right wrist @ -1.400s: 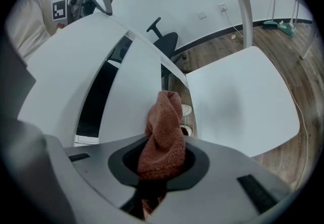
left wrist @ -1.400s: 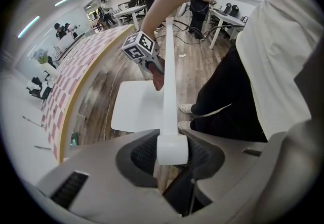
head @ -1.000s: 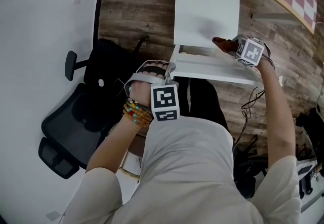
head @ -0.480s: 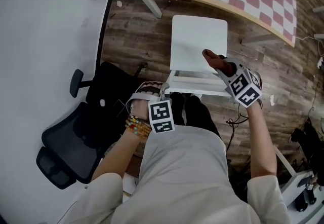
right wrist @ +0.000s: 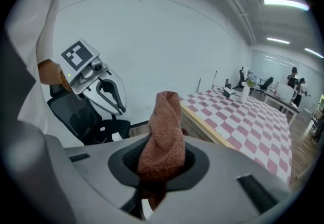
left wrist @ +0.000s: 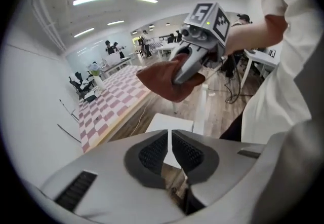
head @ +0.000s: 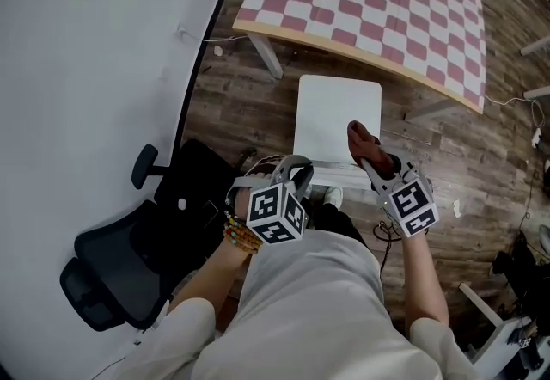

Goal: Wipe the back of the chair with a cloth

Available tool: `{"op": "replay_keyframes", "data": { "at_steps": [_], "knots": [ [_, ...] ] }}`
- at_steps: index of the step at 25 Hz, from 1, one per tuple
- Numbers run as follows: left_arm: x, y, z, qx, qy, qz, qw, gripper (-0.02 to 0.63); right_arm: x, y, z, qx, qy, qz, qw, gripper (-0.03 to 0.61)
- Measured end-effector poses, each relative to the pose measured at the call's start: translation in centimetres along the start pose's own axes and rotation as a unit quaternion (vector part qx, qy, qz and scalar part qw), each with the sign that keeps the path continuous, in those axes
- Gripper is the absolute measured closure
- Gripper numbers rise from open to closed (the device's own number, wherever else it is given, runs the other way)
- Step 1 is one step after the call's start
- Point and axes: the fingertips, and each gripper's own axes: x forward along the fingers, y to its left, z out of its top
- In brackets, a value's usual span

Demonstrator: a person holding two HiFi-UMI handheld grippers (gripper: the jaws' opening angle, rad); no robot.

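The white chair (head: 338, 116) stands below me, its seat facing a checkered table, and its seat also shows in the left gripper view (left wrist: 169, 122). My right gripper (head: 368, 165) is shut on a reddish-brown cloth (head: 363, 144), held in the air above the chair's back. The cloth (right wrist: 164, 132) sticks up from between its pads. My left gripper (head: 299, 167) hangs over the left end of the chair back, apart from it. Its jaws are closing, almost together, with nothing between them (left wrist: 170, 139). From the left gripper view I see the right gripper (left wrist: 190, 66) carrying the cloth (left wrist: 167, 78).
A black office chair (head: 129, 258) stands at the left by the white wall. A red-and-white checkered table (head: 378, 0) lies beyond the white chair. Cables and dark gear lie on the wooden floor at the right (head: 516, 266).
Both grippers have risen off the chair back. The left gripper left the back's left corner and its jaws came together. The right gripper lifted the cloth away from the back's top.
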Motion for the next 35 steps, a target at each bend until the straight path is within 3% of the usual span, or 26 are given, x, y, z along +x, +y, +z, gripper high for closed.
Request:
{"op": "replay_keyframes", "data": {
  "at_steps": [3, 6, 10, 17, 24, 29, 35],
  "knots": [
    [-1.3, 1.1, 3.2, -0.037, -0.055, 0.007, 0.9978, 0.563, -2.1, 0.0, 2.9, 0.007, -0.039, -0.020, 0.999, 0.502],
    [-2.7, 2.4, 6.8, -0.087, -0.126, 0.011, 0.9881, 0.577, -4.3, -0.2, 5.2, 0.011, -0.071, -0.040, 0.997, 0.503],
    [-4.8, 4.4, 10.7, -0.152, -0.219, 0.024, 0.9634, 0.583, -6.9, 0.0, 8.2, 0.019, -0.116, -0.059, 0.991, 0.503],
    [-8.9, 6.8, 15.4, -0.205, -0.343, 0.052, 0.9154, 0.595, -11.1, 0.9, 12.7, 0.048, -0.212, -0.076, 0.973, 0.503],
    [-11.5, 6.7, 17.6, -0.218, -0.396, 0.059, 0.8900, 0.595, -13.6, 1.9, 14.1, 0.049, -0.252, -0.087, 0.963, 0.503],
    [-11.8, 6.2, 17.9, -0.212, -0.399, 0.055, 0.8904, 0.594, -14.3, 1.4, 14.5, 0.048, -0.262, -0.099, 0.959, 0.503],
    [-11.9, 6.3, 17.6, -0.229, -0.401, 0.061, 0.8846, 0.594, -14.6, 1.5, 14.8, 0.052, -0.268, -0.097, 0.957, 0.503]
  ]
}}
